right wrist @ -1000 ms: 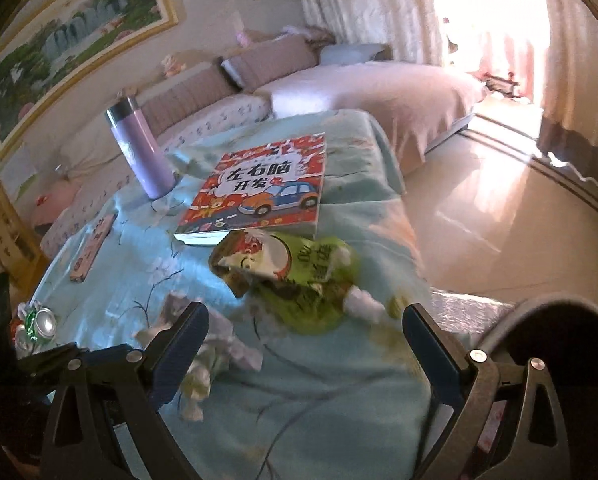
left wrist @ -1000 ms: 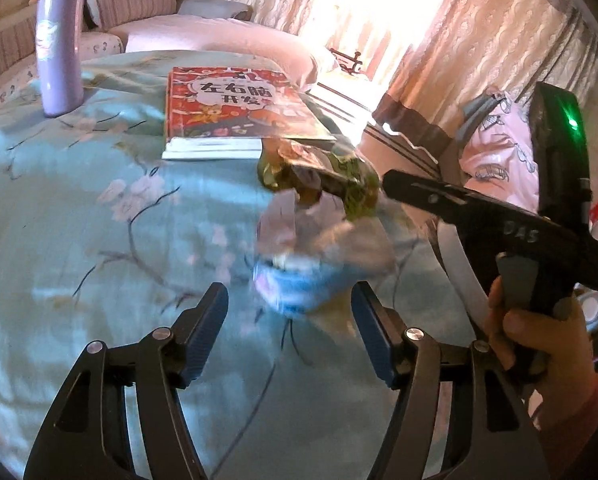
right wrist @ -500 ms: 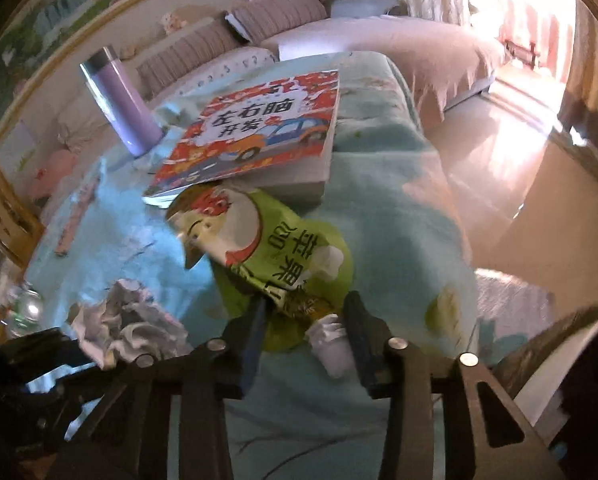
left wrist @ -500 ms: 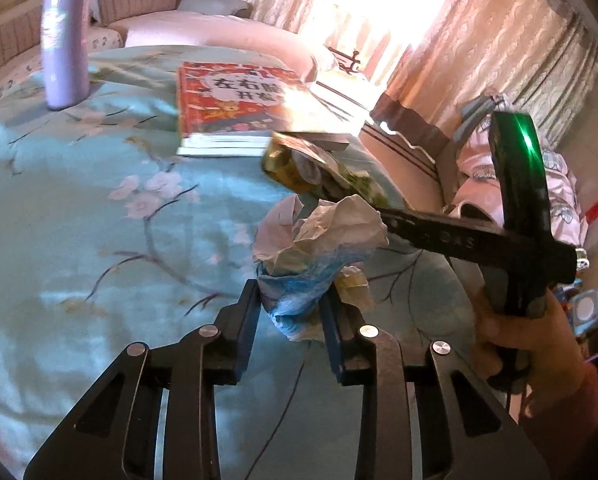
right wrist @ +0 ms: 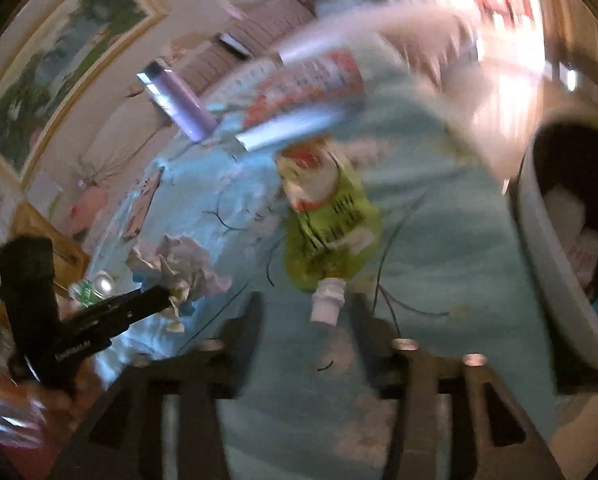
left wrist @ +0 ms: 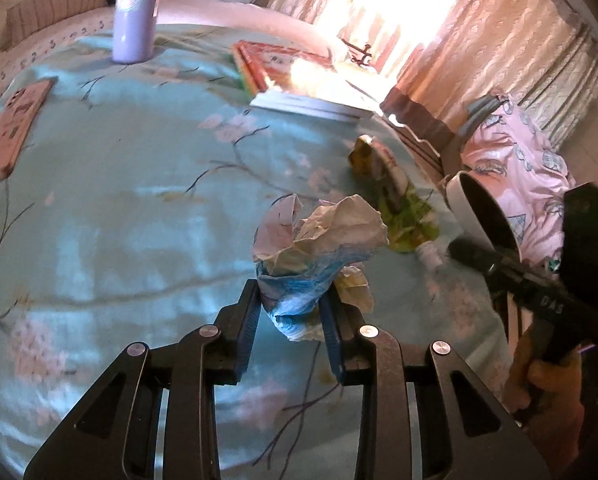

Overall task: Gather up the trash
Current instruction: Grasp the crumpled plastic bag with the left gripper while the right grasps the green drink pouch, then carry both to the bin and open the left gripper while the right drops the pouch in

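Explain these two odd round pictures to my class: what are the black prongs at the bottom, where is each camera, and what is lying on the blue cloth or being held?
No robot here: a person holds a two-finger grabbing tool in each hand, and each tool carries a wide-angle camera looking along its fingers, hence the round, bent pictures.

In the left tool's view, the left gripper is shut on a crumpled paper wad. The right tool shows at that picture's right edge.

The right tool's view is blurred. The right gripper is opening, with the white cap of a green snack pouch between its fingers; whether they touch it is unclear.

On the blue flowered cloth also stand a purple flask and a red picture book. A white bin waits beside it.
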Available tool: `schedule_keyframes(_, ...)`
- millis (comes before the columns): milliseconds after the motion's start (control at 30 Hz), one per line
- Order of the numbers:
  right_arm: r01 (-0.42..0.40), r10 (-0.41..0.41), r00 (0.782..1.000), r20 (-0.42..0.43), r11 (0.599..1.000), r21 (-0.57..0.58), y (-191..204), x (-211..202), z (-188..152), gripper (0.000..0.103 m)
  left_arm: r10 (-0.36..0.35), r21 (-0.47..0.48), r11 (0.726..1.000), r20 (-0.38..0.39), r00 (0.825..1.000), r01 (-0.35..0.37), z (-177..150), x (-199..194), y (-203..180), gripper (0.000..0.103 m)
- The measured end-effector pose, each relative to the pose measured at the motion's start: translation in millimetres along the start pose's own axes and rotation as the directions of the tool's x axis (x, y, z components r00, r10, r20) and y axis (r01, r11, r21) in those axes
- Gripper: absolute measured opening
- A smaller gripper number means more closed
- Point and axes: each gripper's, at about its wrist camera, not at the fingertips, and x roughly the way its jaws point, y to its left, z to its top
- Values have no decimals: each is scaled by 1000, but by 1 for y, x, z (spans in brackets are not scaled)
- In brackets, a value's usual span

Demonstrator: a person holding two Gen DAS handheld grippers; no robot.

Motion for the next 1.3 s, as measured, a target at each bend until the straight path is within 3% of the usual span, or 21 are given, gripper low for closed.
schedule_keyframes(100, 89, -76, 992, 97, 986, -140, 21, -8, 6, 57, 2, -10, 1000, 8, 1000, -2, -3, -3, 0, 29)
schedule_keyframes(267, 146, -130, 988, 85, 960, -238, 34, 22, 31, 48, 13, -2, 1000, 19, 1000, -13, -4, -3, -6, 29)
schedule_keyframes(333, 175, -164, 984, 62, 951, -254, 31, 38, 34, 29, 16, 2, 1000, 20, 1000, -17, -3, -1, -9, 29)
schedule_keyframes(433, 219, -209, 976, 68, 949, -225, 18, 51, 35, 11, 19, 6, 1000, 25, 999, -19, -4, -1, -15, 29)
schedule_keyframes(567, 156, -146, 985, 93, 981, -118, 3, 33, 30, 7, 19, 23, 1000, 37, 999, -20, -3, -2, -26, 29)
schedule_keyframes(867, 43, -41, 984, 175, 999, -6, -4, -28, -5, 5, 3, 122, 992, 57, 998, -10, -6, -7, -76, 29)
schedule_keyframes(1300, 4, -32, 958, 283, 995, 99, -26, -100, -53, 5, -21, 276, 961, 67, 998, 2, -19, -9, -151, 29)
